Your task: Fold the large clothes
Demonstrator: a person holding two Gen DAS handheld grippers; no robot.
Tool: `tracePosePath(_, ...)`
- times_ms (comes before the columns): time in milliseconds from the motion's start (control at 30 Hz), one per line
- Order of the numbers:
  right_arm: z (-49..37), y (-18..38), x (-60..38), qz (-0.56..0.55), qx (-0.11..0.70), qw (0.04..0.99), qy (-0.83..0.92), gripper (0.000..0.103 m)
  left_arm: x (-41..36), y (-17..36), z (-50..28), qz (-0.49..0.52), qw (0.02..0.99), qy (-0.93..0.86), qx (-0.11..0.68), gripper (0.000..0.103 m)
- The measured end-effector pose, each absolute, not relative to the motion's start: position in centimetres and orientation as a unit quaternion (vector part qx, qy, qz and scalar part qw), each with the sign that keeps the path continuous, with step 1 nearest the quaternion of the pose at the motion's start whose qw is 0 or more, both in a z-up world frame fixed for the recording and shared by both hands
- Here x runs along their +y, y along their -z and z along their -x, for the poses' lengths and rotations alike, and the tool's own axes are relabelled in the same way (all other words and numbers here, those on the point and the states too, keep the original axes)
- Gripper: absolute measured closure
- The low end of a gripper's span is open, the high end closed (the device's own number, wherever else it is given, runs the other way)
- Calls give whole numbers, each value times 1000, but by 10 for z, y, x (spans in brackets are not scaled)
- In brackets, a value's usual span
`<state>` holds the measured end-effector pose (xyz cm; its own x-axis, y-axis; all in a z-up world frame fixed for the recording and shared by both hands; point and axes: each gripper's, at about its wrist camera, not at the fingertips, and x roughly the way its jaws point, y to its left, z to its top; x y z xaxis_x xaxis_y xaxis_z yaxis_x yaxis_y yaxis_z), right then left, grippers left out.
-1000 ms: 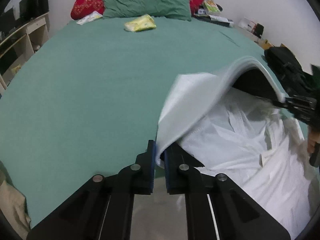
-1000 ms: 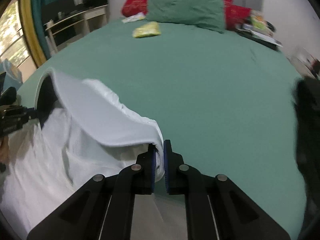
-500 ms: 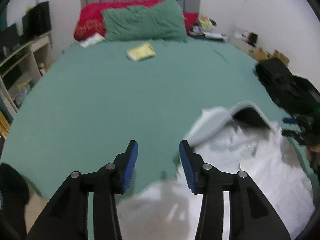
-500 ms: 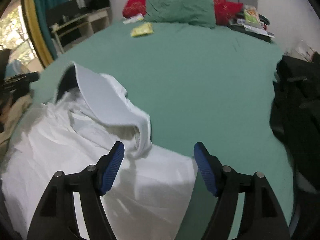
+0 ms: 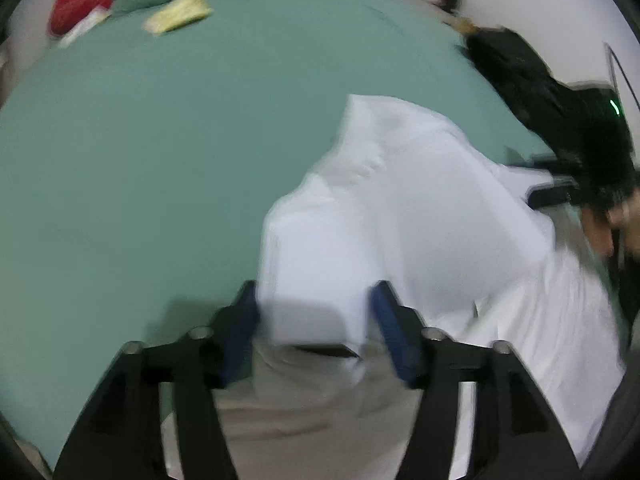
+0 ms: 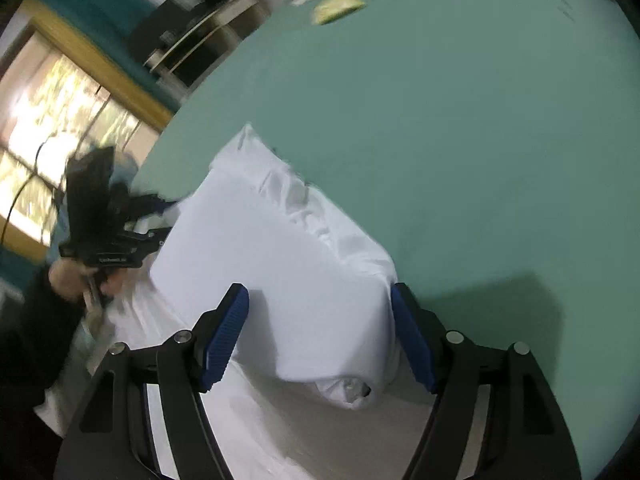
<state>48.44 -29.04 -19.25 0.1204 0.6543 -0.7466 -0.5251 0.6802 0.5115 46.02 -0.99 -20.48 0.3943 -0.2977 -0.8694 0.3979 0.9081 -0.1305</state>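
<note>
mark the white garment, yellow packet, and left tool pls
white garment (image 6: 280,264): right wrist view, flat top of the folded-over layer.
yellow packet (image 5: 178,12): left wrist view, its middle.
left tool (image 5: 316,320): left wrist view, midway between the open blue-padded fingertips.

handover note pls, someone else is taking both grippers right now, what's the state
Left gripper: jaws open, holding nothing, over the near edge of the white garment.
Right gripper: jaws open, empty, over the same garment's folded flap.
Garment lies on the green bed, one flap laid over the rest.
Done: that one fold.
Left: probably more folds, then smoothing.
</note>
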Motion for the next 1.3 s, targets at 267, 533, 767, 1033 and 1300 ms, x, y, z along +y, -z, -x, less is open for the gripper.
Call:
tracePosePath(267,-463,178,-269,64,489,781,-383,88,-25,207,-457,-118,823,223,508,33)
tracePosePath(533,-428,157,-218,352,250,877,-210,93,-15,193,-462,-94,861,200,459,69)
tracePosePath(767,-363,193,-214,450,133,865,-178,92,-19,193,-445,-106,872,189,439,77)
tracePosePath(1033,-309,179,-231,462,94,860,-195,91,-16,187,-391,-117,880,168,428,79)
tracePosePath(1300,-297,159,-261,352,240,863,-273,91,-4,183,-335,-100,865,158,465,83)
